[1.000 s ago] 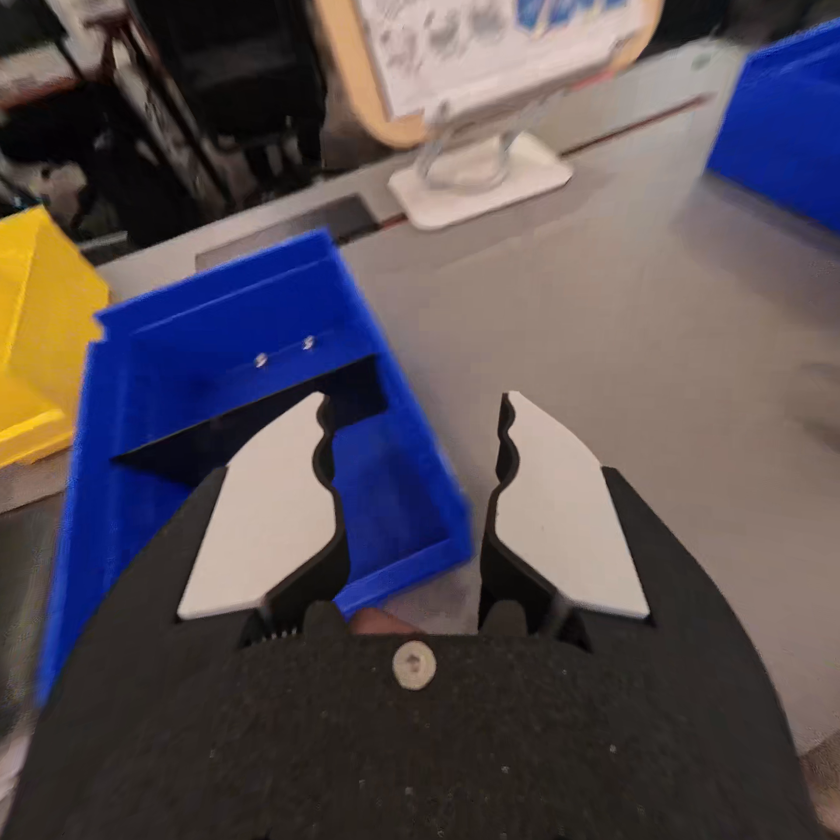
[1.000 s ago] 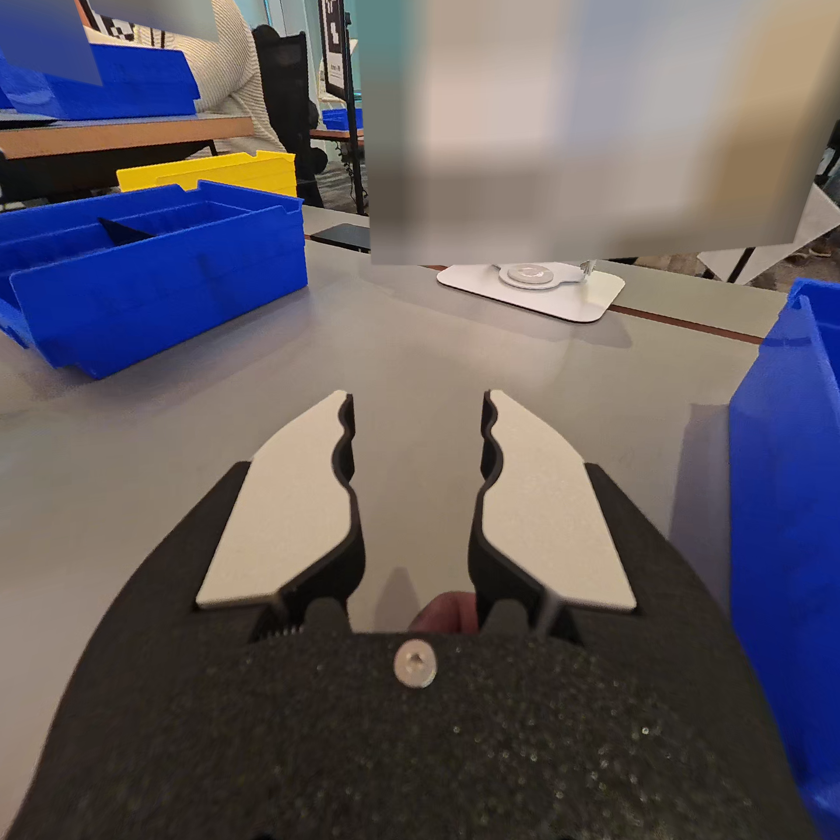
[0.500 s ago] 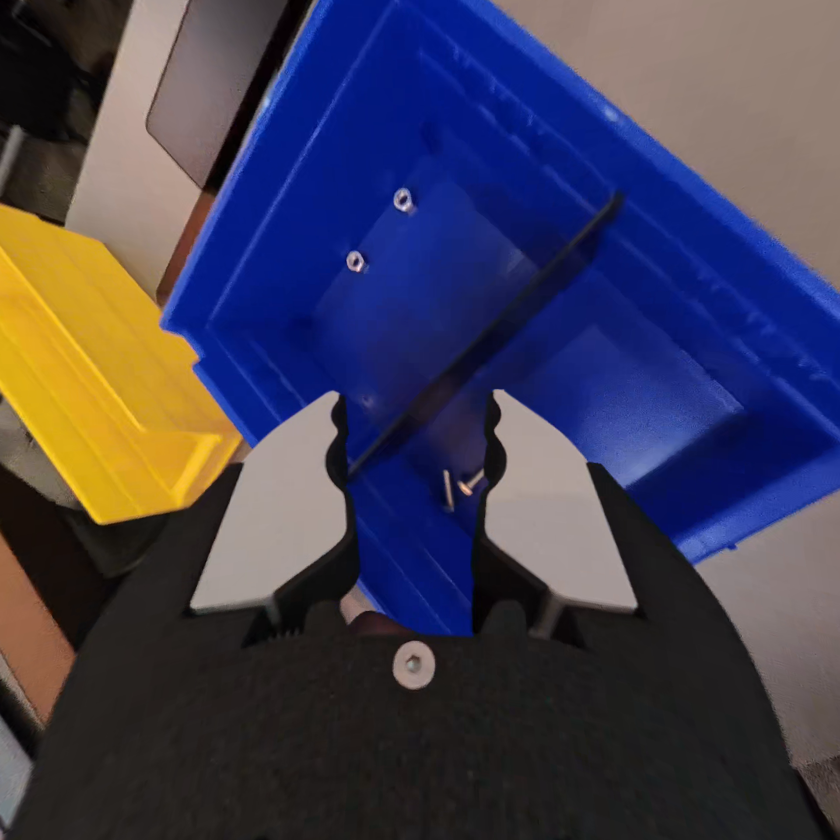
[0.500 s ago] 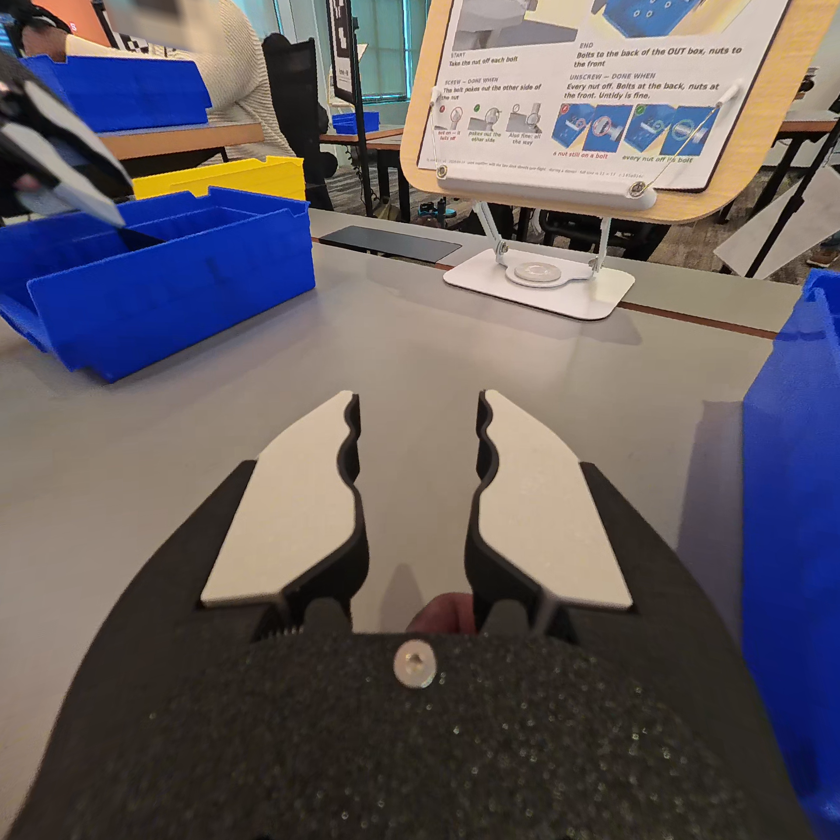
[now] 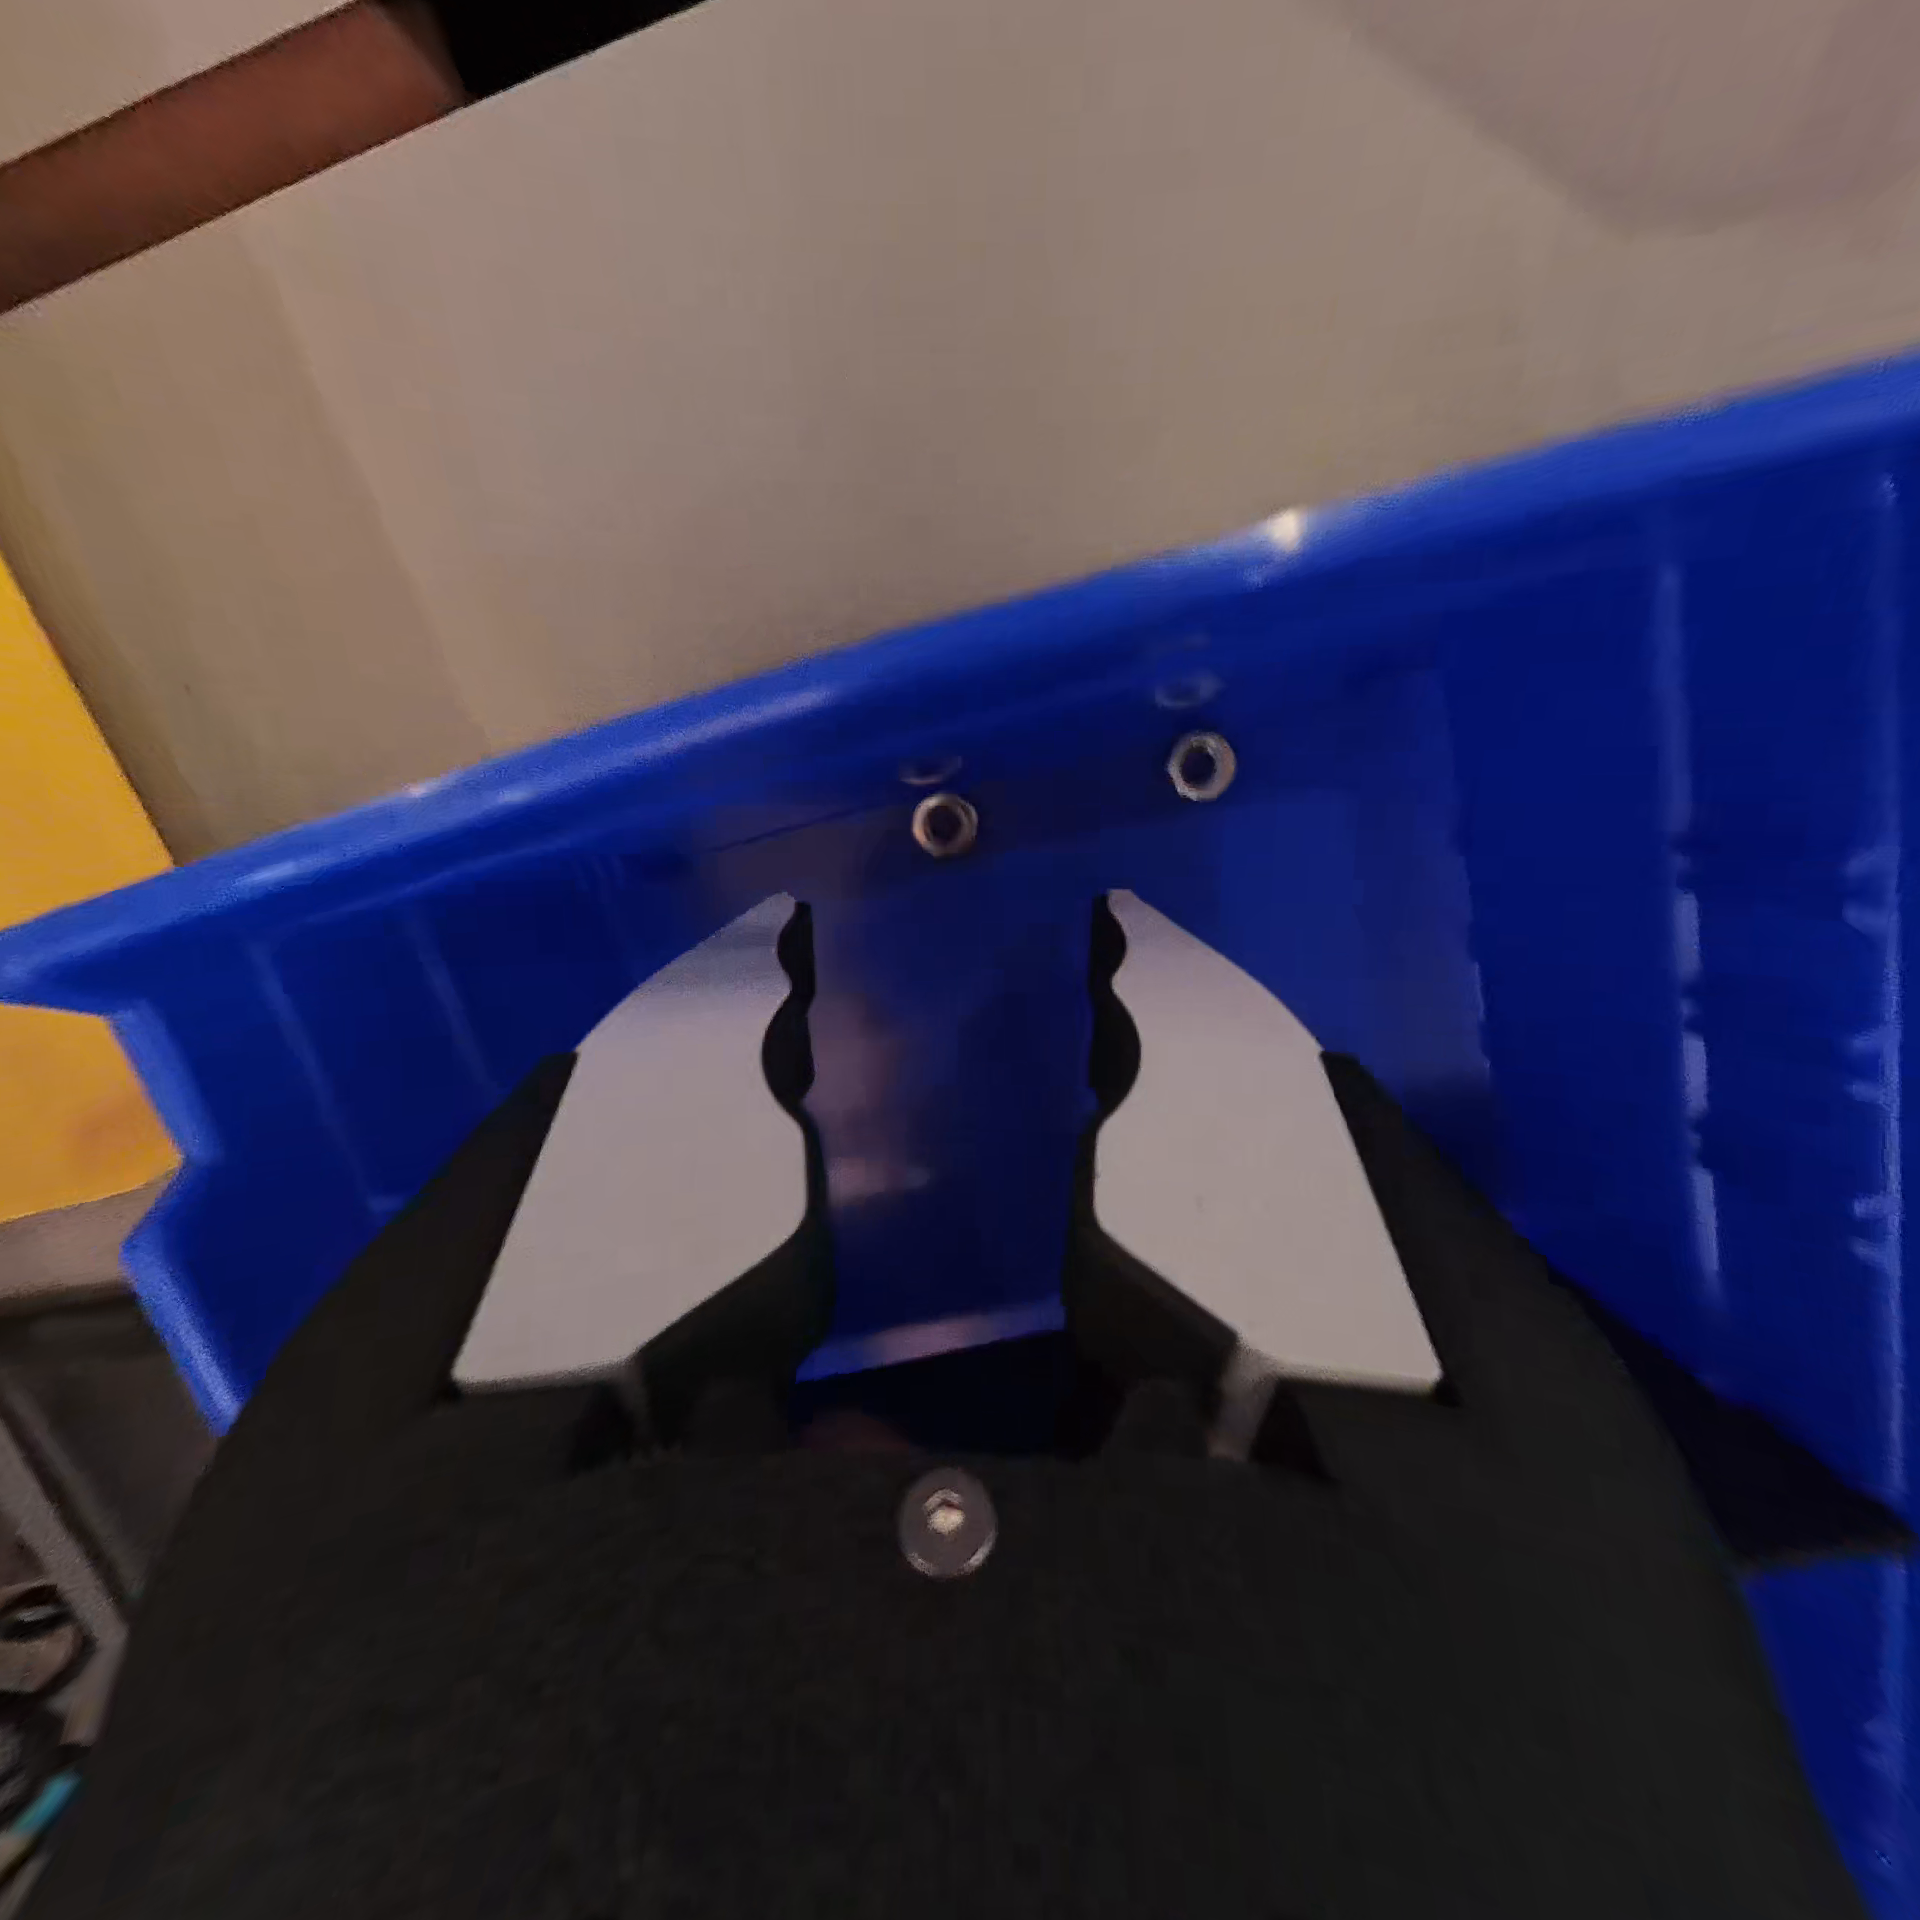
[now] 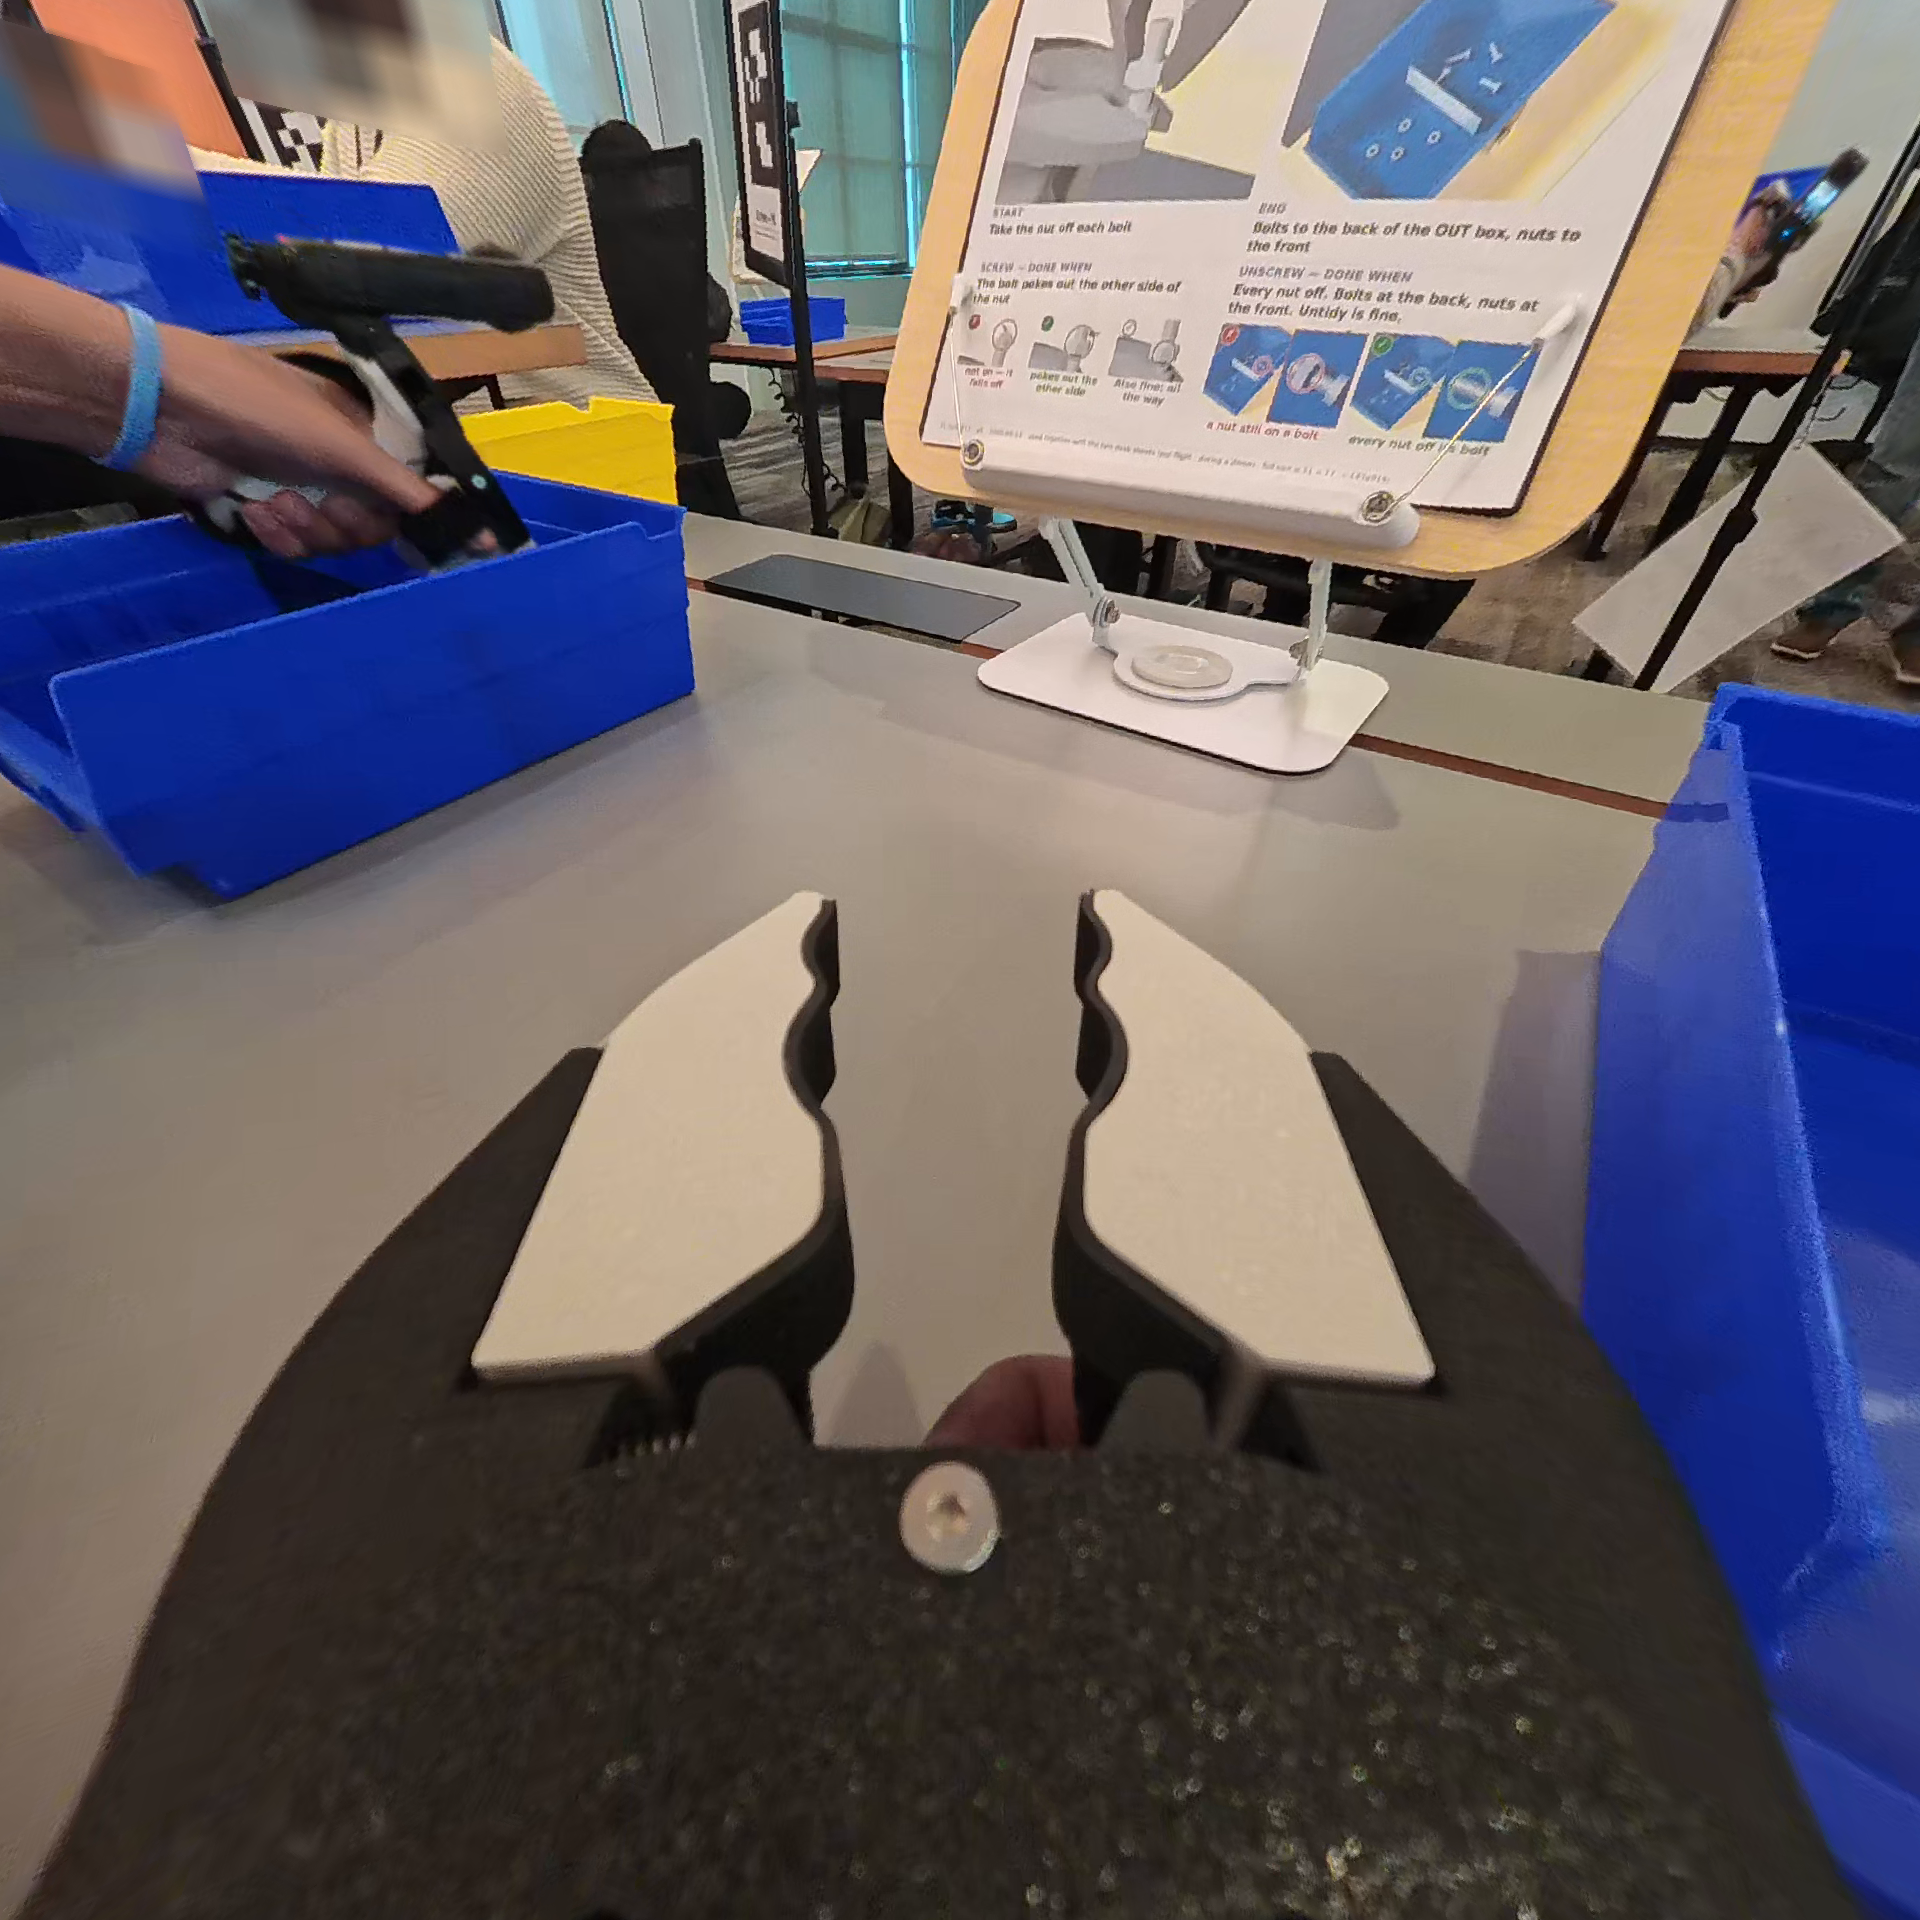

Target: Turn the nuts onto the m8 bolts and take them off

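A grey table fills the middle of the right wrist view. At 12 o'clock a white stand carries a wooden board with an instruction sheet. At 11 o'clock a flat black pad lies on the table, and a yellow bin sits beyond it at 10 o'clock. Farther back stand other tables and a dark chair. In the left wrist view, a yellow surface shows at 9 o'clock.
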`<state>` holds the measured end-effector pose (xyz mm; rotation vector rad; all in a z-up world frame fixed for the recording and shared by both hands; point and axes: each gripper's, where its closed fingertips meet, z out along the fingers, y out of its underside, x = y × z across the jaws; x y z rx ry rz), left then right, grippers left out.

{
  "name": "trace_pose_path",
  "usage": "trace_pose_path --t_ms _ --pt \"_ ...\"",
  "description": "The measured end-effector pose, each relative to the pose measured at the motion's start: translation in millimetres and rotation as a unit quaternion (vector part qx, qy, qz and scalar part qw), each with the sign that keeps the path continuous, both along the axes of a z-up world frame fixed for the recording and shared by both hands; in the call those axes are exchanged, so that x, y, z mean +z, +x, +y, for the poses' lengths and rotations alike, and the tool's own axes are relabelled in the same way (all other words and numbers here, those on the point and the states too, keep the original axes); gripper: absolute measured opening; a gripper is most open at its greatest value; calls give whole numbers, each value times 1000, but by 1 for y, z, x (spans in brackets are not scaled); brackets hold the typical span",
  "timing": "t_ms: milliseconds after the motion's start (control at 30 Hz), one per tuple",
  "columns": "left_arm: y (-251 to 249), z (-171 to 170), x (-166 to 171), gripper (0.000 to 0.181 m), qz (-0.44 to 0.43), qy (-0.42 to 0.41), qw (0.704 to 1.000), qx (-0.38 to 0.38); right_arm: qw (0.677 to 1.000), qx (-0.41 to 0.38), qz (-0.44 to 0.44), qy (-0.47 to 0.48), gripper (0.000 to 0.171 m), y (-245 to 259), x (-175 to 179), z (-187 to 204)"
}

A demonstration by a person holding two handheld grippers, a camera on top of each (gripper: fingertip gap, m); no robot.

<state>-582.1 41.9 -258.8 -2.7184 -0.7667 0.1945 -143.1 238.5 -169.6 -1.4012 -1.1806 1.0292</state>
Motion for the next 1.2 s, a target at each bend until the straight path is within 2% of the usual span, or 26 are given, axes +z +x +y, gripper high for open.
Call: trace_pose_path --t_ms 167,467,733,867,1000,1133,1200 --pt "-6 7 -10 50 -33 14 998 54 1000 -2 1 -3 42 3 -1 2" --pt "-10 3 -23 48 -47 -37 995 76 1000 -6 6 -4 39 6 0 6" --pt "-13 2 -32 15 -40 -68 994 71 1000 -11 5 1 37 10 1 9" --pt "-10 3 -31 17 -42 -66 995 58 1000 -12 4 -3 36 11 0 10" --pt "-6 14 -11 15 -18 -25 999 33 1000 -14 8 0 35 12 4 10" --pt "13 26 44 15 43 41 998 -15 1000 -11 8 5 35 11 8 10" --pt "33 32 82 15 90 114 988 -55 1000 -8 5 10 35 10 9 10"
